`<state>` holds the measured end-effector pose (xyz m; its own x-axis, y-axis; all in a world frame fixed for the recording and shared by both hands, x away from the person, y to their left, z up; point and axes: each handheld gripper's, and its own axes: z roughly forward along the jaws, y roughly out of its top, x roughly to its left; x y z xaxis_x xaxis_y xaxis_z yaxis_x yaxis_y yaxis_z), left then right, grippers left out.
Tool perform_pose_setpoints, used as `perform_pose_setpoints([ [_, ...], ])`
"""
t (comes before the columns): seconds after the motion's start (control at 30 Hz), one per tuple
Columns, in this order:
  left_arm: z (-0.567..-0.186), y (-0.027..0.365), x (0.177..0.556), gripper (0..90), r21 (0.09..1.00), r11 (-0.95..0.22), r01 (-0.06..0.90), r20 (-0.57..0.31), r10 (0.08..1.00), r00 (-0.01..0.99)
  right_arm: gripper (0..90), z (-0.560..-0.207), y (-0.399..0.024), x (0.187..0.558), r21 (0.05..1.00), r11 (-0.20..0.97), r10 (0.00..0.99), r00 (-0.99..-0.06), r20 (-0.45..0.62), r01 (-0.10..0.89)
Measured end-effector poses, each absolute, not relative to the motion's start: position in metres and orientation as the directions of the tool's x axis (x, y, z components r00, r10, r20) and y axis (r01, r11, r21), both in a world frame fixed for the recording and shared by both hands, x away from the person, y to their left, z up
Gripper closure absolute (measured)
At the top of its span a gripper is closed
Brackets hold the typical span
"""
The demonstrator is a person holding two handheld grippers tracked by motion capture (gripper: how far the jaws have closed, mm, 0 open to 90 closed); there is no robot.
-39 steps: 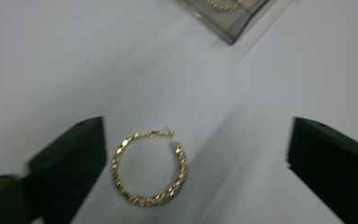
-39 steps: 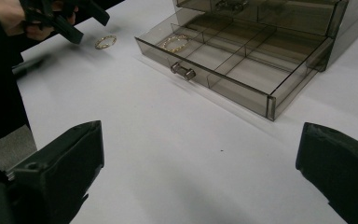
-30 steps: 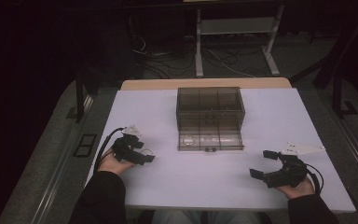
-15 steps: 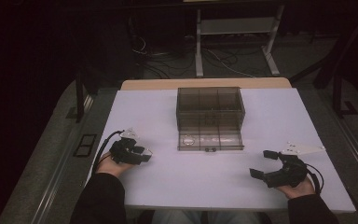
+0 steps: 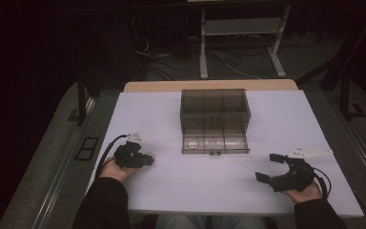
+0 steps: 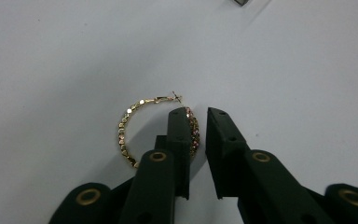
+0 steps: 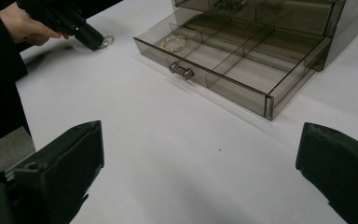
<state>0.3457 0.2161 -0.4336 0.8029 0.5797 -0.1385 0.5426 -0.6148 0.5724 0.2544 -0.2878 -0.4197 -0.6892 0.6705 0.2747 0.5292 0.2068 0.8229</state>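
From up top, L gripper point(image 5: 148, 158) sits on the table point(image 5: 219, 191) at near left, w/ the smoked drawer box point(image 5: 214, 107) mid-table and its drawer point(image 5: 214, 142) pulled out toward me. R gripper point(image 5: 271, 168) rests near right, well apart from everything. Vs a sec ago, L jaws have just been closing; both hands look parked.

L gripper view: jaws nearly together, narrow gap left, straddling one side of the gold hoop earring point(image 6: 126, 128). Wire sits between the pads, but I can't tell if they pinch it yet. Hoop lies flat on the table, clasp end away from me.

R gripper view: jaws stand wide apart, nothing in them. A bracelet point(image 7: 173, 42) lies in a drawer compartment already. My read: grab's nearly made, lift to drawer comes next.
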Motion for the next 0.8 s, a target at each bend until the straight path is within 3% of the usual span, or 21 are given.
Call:
perform_pose_setpoints([
  [0.1,-0.434,0.216,0.346,85.3,0.571,-0.602,0.558,-0.163,0.583,0.796,0.2,-0.42,-0.288,0.254,0.823,0.207,0.671,-0.689,0.274,0.529],
  [0.4,-0.434,0.219,0.351,86.1,0.552,-0.56,0.618,-0.235,0.607,0.759,0.2,-0.42,-0.288,0.254,0.823,0.208,0.671,-0.689,0.274,0.529],
  [0.8,-0.42,0.222,0.345,86.2,0.584,-0.531,0.614,-0.247,0.604,0.758,0.3,-0.42,-0.288,0.254,0.823,0.204,0.673,-0.687,0.275,0.53],
])
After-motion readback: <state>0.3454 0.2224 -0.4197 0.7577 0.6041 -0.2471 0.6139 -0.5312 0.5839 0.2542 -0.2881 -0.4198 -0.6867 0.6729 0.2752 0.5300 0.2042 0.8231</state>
